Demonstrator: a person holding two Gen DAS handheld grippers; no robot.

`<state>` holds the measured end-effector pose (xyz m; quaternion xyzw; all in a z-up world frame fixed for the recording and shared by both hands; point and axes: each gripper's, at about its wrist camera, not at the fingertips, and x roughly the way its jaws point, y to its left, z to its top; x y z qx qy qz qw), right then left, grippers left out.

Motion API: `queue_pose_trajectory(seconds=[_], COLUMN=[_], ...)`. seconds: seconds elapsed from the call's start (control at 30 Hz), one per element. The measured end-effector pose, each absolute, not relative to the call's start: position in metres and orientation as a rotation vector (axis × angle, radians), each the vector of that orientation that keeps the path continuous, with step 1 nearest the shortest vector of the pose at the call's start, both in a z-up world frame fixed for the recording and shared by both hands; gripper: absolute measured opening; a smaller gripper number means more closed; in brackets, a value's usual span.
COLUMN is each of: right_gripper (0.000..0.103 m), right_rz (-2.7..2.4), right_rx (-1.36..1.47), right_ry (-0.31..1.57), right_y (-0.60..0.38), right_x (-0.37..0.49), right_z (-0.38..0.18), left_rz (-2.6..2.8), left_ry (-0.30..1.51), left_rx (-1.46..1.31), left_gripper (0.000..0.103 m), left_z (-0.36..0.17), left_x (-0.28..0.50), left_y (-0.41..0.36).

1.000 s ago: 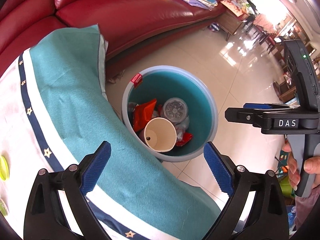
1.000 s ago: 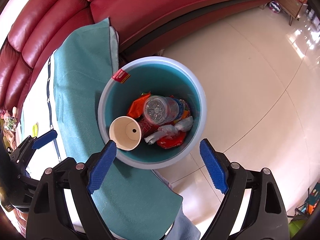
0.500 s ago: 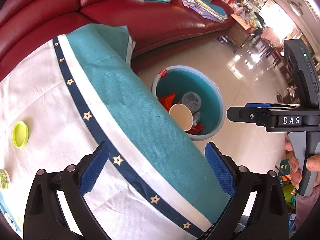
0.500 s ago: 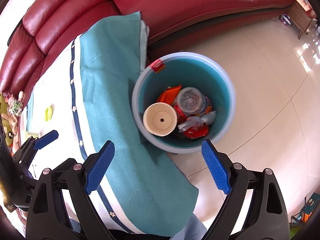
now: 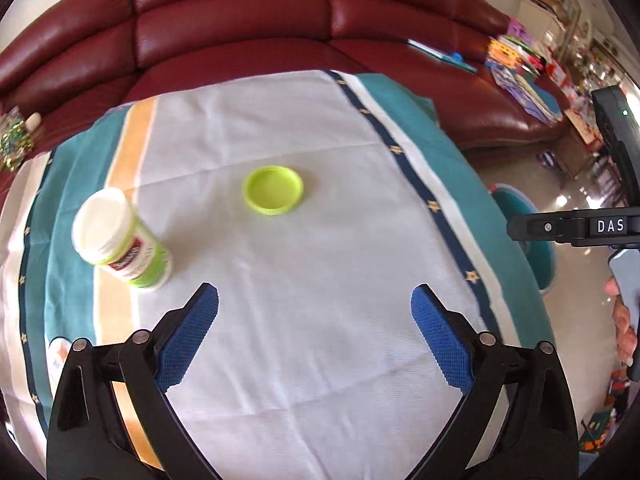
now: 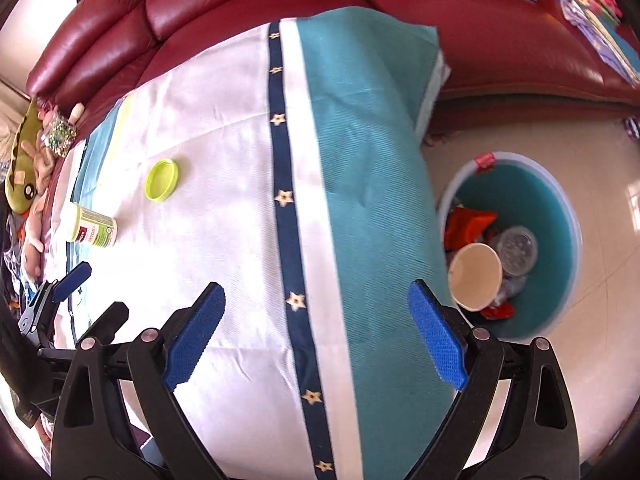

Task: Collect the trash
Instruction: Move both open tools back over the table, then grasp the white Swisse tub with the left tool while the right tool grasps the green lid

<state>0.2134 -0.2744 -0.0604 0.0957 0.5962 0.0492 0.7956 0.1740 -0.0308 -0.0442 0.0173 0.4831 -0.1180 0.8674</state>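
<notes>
A lime-green lid (image 5: pixel 273 189) lies on the tablecloth ahead of my left gripper (image 5: pixel 315 316), which is open and empty above the table. A white-and-green container (image 5: pixel 120 245) stands at the left, sealed with white foil. Both also show in the right wrist view, the lid (image 6: pixel 161 180) and the container (image 6: pixel 93 228). My right gripper (image 6: pixel 316 326) is open and empty over the cloth's teal edge. The blue bin (image 6: pixel 568 216) on the floor to the right holds a paper cup (image 6: pixel 475 277), a plastic bottle (image 6: pixel 518 249) and red wrappers.
A white, teal and orange tablecloth (image 5: pixel 320 240) covers the table. A dark red leather sofa (image 5: pixel 280 32) curves behind it, with books and papers (image 5: pixel 524 84) on the right seat. Plush toys (image 6: pixel 28 160) lie at the far left. Tiled floor (image 6: pixel 600 152) surrounds the bin.
Both grippers have swung left from above the bin to over the table. The lid and container have come into full view. Both stay open and empty.
</notes>
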Motion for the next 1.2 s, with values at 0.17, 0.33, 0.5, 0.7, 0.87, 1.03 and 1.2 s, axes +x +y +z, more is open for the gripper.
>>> queue_pose_trajectory(seconds=[0.17,0.33,0.5,0.7,0.87,1.03,1.2], right_gripper=[0.088,0.088,0.079,0.063,0.059,0.050,0.050], right_rz=[0.168,0.225,0.279,0.268,0.274,0.277,0.271], right_rx=[0.108,0.004,-0.055,-0.085,-0.135,-0.156,-0.144], right_ry=[1.285,1.270,1.260,1.273,1.251,1.233,1.242], right_y=[-0.213,-0.154,-0.109,-0.090,-0.082,-0.080,-0.088], right_x=[0.240,0.267,0.291,0.317,0.326,0.326,0.321], right_z=[-0.069,-0.082,-0.097,-0.117,-0.122,-0.122,-0.120], left_rz=[-0.120,-0.071,-0.078,-0.088,-0.106,-0.116,-0.137], left_ry=[0.966,0.985,0.996,1.002,1.002,1.007,1.022], left_rx=[0.010,-0.019,-0.067,-0.091,-0.110,-0.117,-0.135], left_gripper=[0.097,0.097,0.097,0.097,0.097,0.097,0.054], left_z=[-0.051,-0.067,-0.079,-0.087,-0.093,-0.099,-0.105], left_x=[0.177,0.196,0.211,0.222,0.228,0.237,0.248], left_y=[0.038,0.076,0.093,0.104,0.110,0.107,0.100])
